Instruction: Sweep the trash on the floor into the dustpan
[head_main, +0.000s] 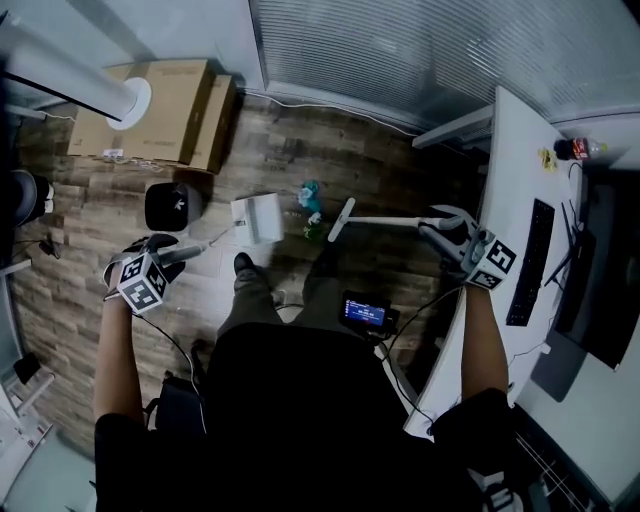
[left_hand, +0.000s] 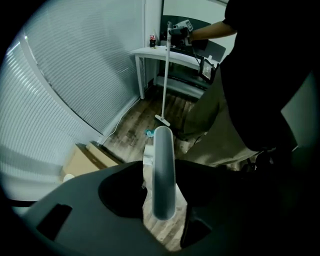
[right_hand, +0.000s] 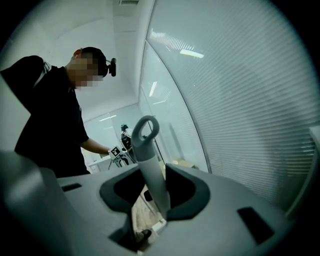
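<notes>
A white dustpan (head_main: 257, 218) hangs low over the wood floor on a grey handle (left_hand: 163, 175), and my left gripper (head_main: 185, 252) is shut on that handle. In the left gripper view the handle runs straight out between the jaws of the left gripper (left_hand: 162, 197). My right gripper (head_main: 437, 223) is shut on the white broom's handle (right_hand: 150, 170), whose looped end (right_hand: 145, 131) sticks up past the right gripper (right_hand: 156, 196). The broom head (head_main: 340, 220) rests on the floor just right of the dustpan. Teal and green trash (head_main: 310, 198) lies between them.
Cardboard boxes (head_main: 150, 110) and a white column (head_main: 70, 75) stand at the back left, with a black bin (head_main: 172, 205) near the left gripper. A white desk (head_main: 500, 180) with a keyboard (head_main: 528, 262) and a bottle (head_main: 580, 148) runs along the right. Window blinds (head_main: 400, 45) line the far wall.
</notes>
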